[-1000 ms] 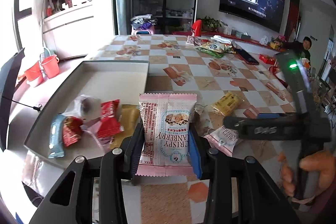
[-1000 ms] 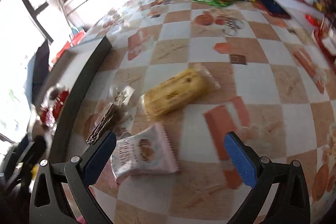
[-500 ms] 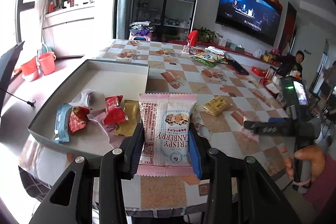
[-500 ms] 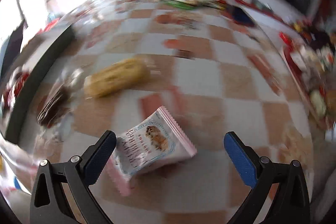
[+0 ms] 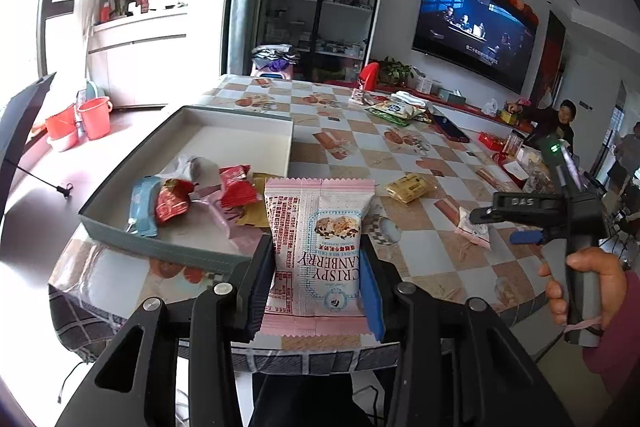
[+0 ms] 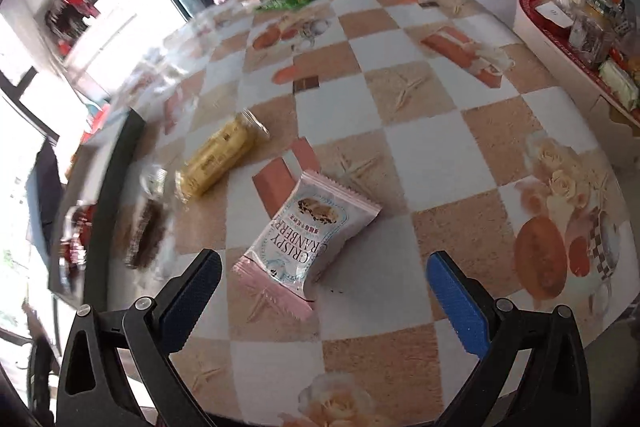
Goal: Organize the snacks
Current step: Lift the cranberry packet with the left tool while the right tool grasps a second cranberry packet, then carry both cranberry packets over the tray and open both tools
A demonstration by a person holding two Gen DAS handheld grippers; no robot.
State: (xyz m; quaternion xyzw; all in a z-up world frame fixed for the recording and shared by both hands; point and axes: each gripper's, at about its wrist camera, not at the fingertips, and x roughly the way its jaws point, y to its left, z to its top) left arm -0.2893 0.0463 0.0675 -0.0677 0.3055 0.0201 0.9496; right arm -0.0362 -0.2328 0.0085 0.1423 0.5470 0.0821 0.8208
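**Tray half stocked, several packets left on the table**

The left gripper [image 5: 318, 267] is clamped on a pink-and-white cranberry crisp packet [image 5: 320, 243], holding it upright in the air near the table's front edge, just short of the shallow grey rectangular tray [image 5: 168, 251]. The right gripper [image 6: 320, 287] has its blue-padded jaws spread wide and empty, hovering over a second pink-and-white cranberry packet [image 6: 308, 235] that lies flat on the checked orange-and-white tablecloth [image 6: 460, 155].

A fair share of the sorting looks done: a pale blue wrapper [image 5: 140, 207], two red foil packets [image 5: 172, 203] and some crumpled clear and yellow wrappers sit bunched at the near end of the tray, while its far half is bare.

Left on the cloth are the second cranberry packet, a yellow cake bar in clear plastic [image 6: 218, 157], and a dark chocolate-coloured bar in a clear wrapper [image 6: 144, 235] lying just beside the tray wall. A pile of green and yellow bags [image 5: 394, 109] rests at the far end of the table; whether those belong to the job I cannot tell.
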